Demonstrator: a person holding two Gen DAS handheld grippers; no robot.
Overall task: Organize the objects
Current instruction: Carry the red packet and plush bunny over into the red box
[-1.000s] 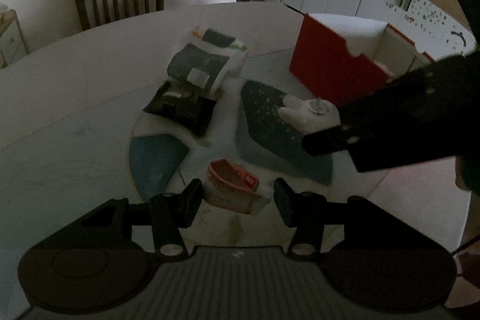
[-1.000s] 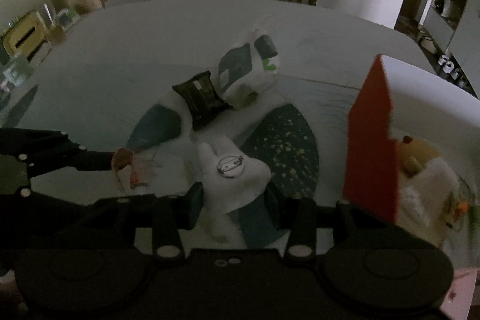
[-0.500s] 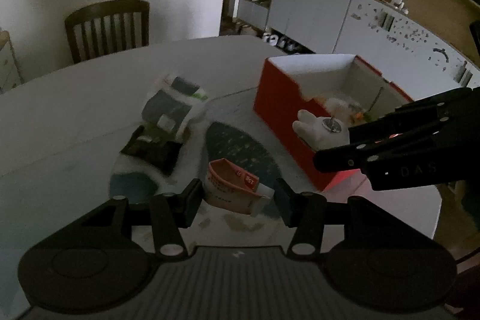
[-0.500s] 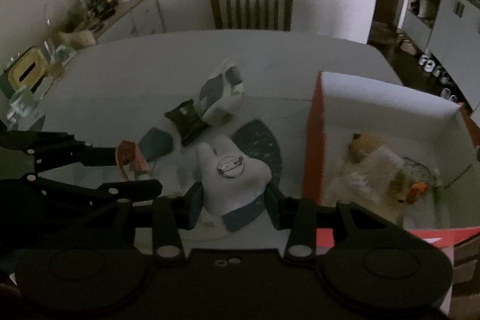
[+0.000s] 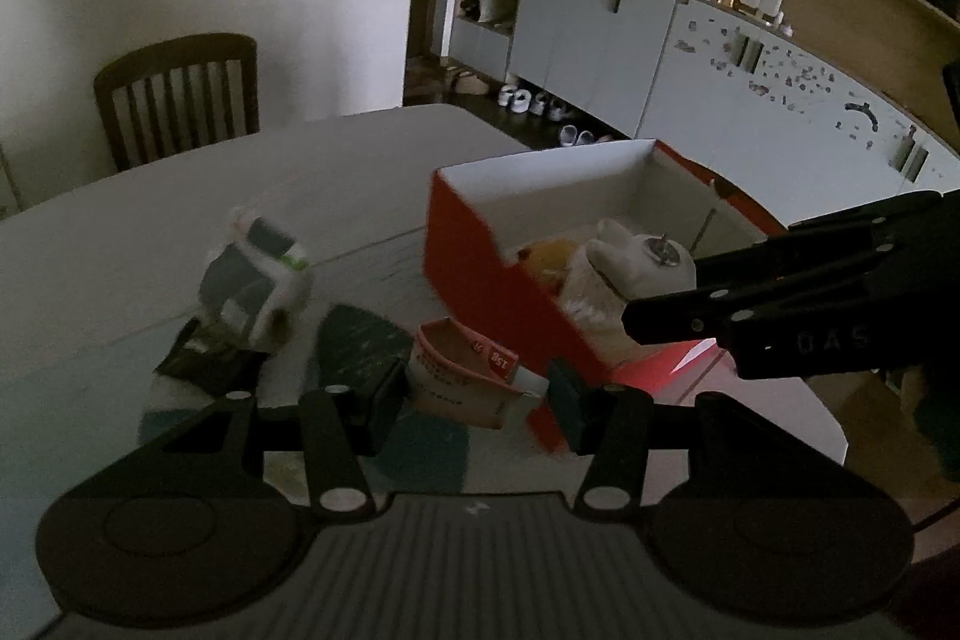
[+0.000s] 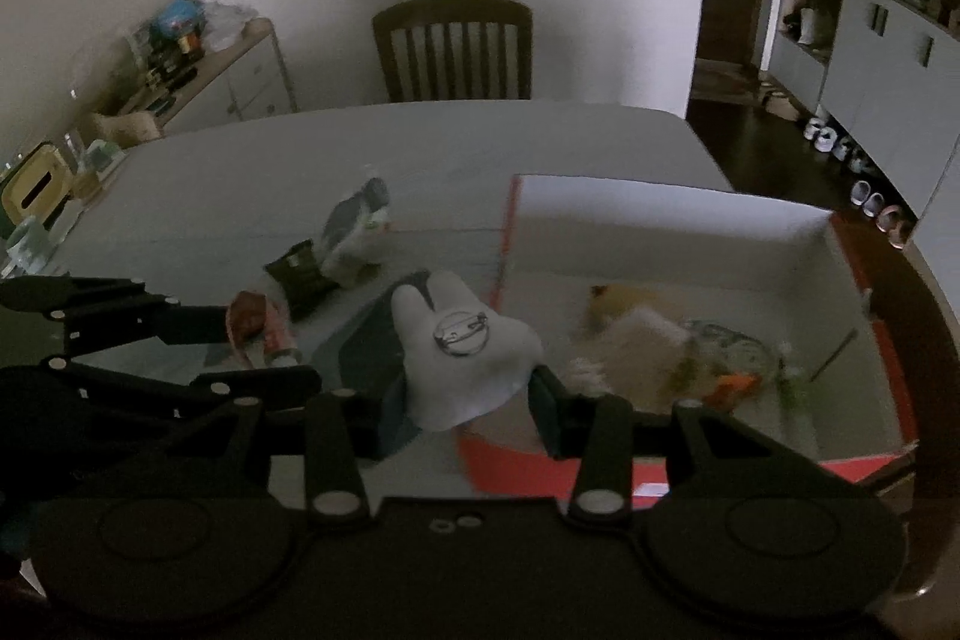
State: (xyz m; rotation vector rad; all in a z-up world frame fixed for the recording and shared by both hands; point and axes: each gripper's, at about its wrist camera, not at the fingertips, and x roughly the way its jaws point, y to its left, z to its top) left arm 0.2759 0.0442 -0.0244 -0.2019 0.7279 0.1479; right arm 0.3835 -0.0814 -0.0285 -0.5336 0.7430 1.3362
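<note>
My left gripper (image 5: 474, 400) is shut on a pink and white packet (image 5: 465, 376) and holds it above the table, just left of the red box (image 5: 480, 274). My right gripper (image 6: 456, 397) is shut on a white rabbit-shaped plush with a metal pin (image 6: 465, 355) and holds it over the box's near left corner (image 6: 510, 451). In the left wrist view the plush (image 5: 639, 259) hangs over the box's inside. The box holds a yellow and white soft toy (image 6: 636, 334).
A white and grey pouch (image 5: 258, 280) and a dark packet (image 5: 204, 364) lie on a round patterned mat (image 5: 354, 340) on the white table. A wooden chair (image 6: 453, 46) stands at the far side. Cabinets and shelves (image 5: 660, 40) line the right wall.
Both grippers rose and moved right toward the red box with their loads. The plush went from above the mat to over the box's edge.
</note>
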